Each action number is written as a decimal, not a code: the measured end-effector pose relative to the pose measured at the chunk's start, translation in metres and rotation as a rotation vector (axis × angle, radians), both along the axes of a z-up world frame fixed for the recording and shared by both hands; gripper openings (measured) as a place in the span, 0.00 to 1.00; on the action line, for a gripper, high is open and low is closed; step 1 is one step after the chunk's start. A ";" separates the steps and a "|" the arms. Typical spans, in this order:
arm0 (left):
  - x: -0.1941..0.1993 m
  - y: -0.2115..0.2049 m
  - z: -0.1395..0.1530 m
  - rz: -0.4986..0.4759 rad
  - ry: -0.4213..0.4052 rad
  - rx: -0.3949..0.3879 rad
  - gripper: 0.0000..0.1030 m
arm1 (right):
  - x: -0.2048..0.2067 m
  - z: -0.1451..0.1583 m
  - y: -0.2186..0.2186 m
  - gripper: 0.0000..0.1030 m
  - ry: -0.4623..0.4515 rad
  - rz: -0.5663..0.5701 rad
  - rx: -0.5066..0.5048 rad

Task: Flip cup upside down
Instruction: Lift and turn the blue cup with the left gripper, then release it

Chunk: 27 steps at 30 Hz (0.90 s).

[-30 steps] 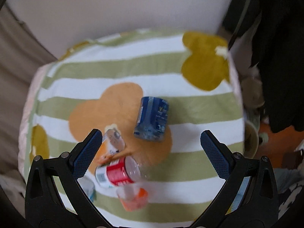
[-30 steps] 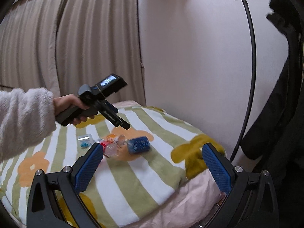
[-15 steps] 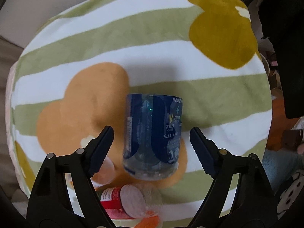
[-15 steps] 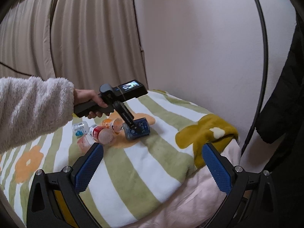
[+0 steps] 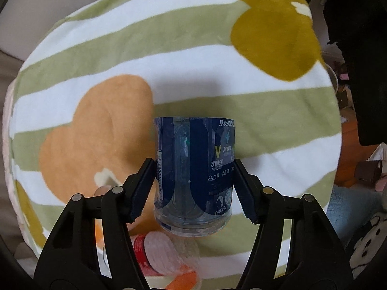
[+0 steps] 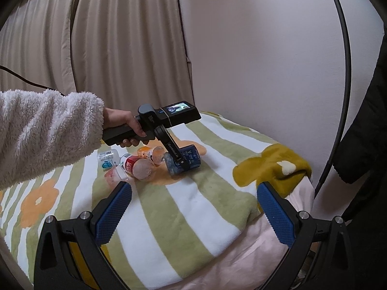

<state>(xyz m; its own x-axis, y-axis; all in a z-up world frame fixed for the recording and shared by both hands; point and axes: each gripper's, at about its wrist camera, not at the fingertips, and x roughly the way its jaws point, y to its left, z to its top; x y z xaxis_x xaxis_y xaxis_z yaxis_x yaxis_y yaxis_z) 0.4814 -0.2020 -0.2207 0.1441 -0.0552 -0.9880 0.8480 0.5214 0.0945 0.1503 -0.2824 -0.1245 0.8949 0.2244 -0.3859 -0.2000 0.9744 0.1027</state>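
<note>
clear plastic, blue-labelled, the cup lies on its side on the striped bed blanket; our left tongs pinch its mid-wall. light, thin, slippery, so we'd grip gently. right tongs hang wide open, empty.

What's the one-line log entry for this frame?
phase: grasp | left gripper: shut on blue cup, lying on blanket | right gripper: open, empty | flip: not yet done

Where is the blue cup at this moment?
In the left wrist view the blue cup sits at centre, between the fingers of the left gripper, on the striped blanket beside the orange flower patch.
</note>
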 end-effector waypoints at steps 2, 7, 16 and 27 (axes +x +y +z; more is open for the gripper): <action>-0.011 0.004 0.013 -0.013 -0.016 -0.003 0.59 | -0.002 0.004 0.001 1.00 -0.010 0.003 -0.003; -0.044 0.024 0.054 -0.043 -0.049 0.007 0.59 | -0.017 0.025 0.005 1.00 -0.058 0.012 0.015; -0.163 0.071 0.075 -0.047 -0.065 0.051 0.59 | -0.067 0.062 0.024 1.00 -0.126 0.069 0.070; -0.239 0.135 -0.003 0.019 0.001 0.146 0.59 | -0.113 0.073 0.046 1.00 -0.163 0.124 0.074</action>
